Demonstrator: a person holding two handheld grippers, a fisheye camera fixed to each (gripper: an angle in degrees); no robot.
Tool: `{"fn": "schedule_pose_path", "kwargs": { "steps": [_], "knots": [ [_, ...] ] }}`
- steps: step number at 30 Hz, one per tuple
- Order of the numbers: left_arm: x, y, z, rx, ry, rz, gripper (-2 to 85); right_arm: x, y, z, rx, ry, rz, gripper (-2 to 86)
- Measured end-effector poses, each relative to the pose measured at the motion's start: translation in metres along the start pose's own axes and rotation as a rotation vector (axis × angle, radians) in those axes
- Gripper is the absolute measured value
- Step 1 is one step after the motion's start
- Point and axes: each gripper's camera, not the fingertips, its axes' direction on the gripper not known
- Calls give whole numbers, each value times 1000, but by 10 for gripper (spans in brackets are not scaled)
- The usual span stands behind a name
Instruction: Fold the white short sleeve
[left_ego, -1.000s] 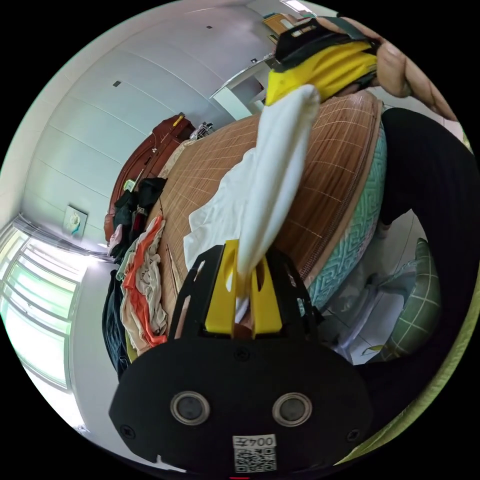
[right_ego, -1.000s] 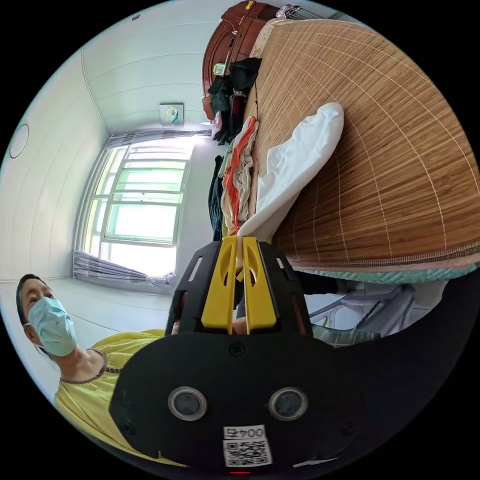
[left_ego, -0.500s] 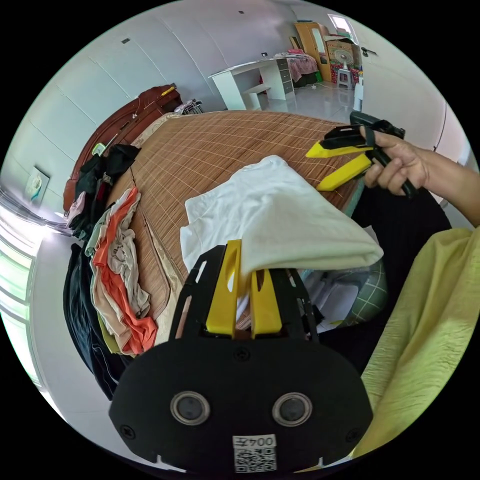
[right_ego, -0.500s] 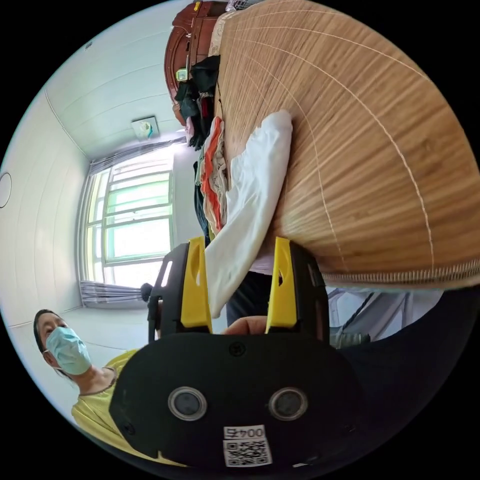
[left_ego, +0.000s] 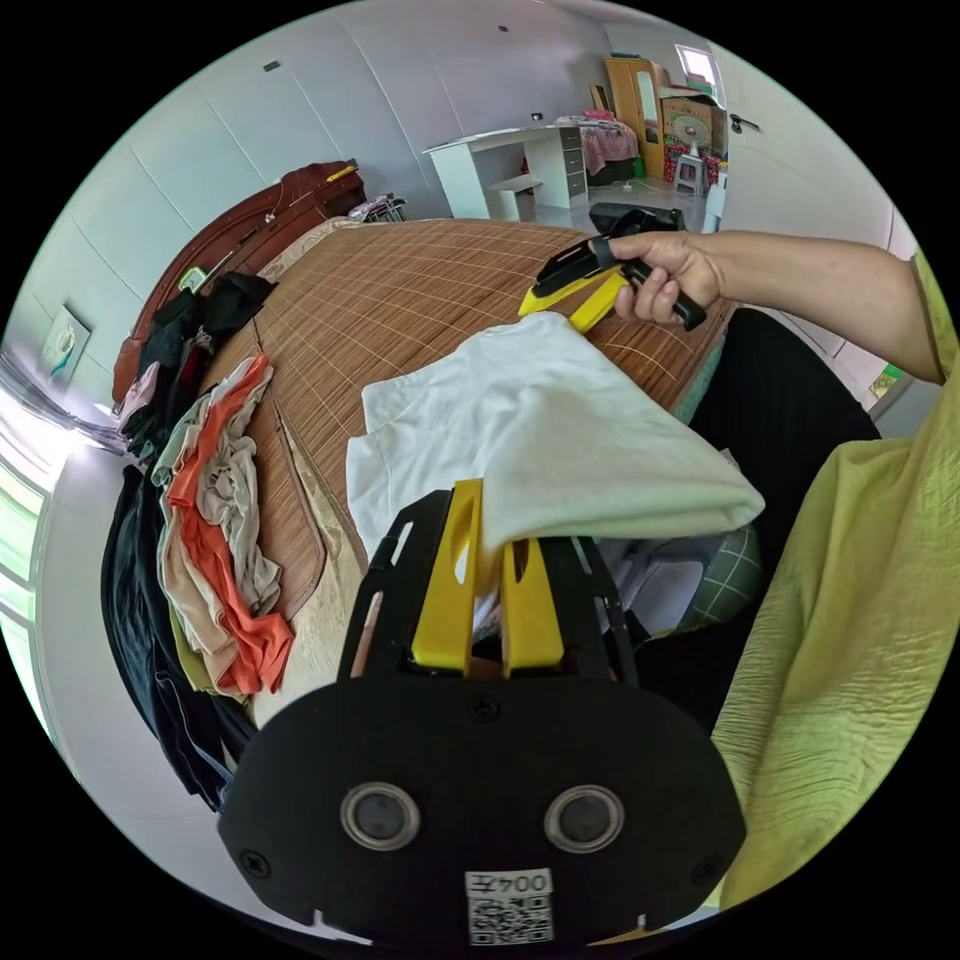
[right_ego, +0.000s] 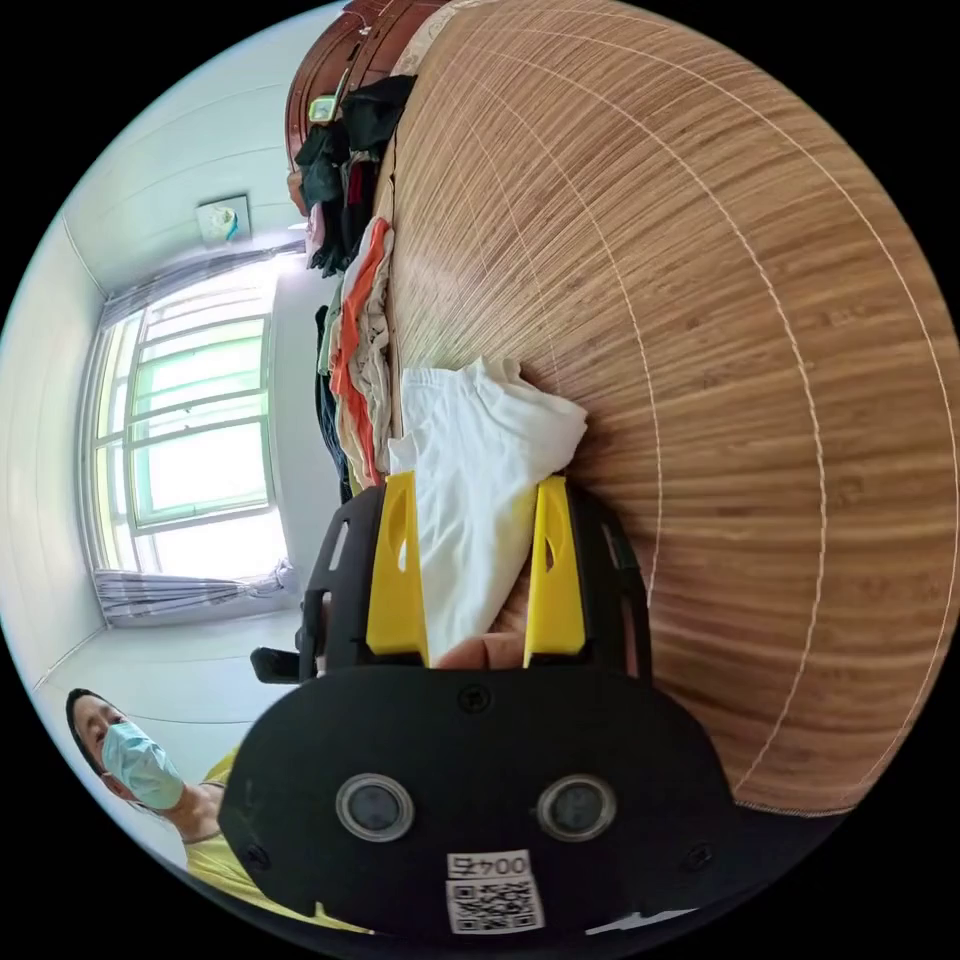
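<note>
Left yellow-jawed gripper (left_ego: 487, 560) clamped on crumpled white short-sleeve shirt (left_ego: 520, 440), shirt stretched lengthwise across woven bamboo mat (left_ego: 400, 290), right gripper (right_ego: 475, 565) held wide apart at shirt's far end.

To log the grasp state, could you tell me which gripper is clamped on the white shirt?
The left gripper: its jaws pinch the white shirt. The right gripper is open.

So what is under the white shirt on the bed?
The bamboo mat lies under the white shirt. The left gripper holds one edge lifted off the bed side. Anything beneath the shirt's middle is covered.
</note>
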Motion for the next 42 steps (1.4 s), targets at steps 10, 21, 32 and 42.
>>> {"fn": "schedule_pose_path", "kwargs": {
  "steps": [10, 21, 32, 42],
  "knots": [
    [-26, 12, -20, 6, -65, 0, -6, -178, 21, -52, 81, 400, -338, 34],
    [-82, 57, -130, 177, -199, -113, -5, -516, 97, -100, -60, 849, -1006, 22],
    [-250, 181, -244, 122, -629, -252, -5, -802, 64, -43, -173, 718, -1330, 18],
    [-459, 281, -268, -20, -1123, -214, -5, -1011, -35, 73, 183, 435, -1461, 20]
  ]
}}
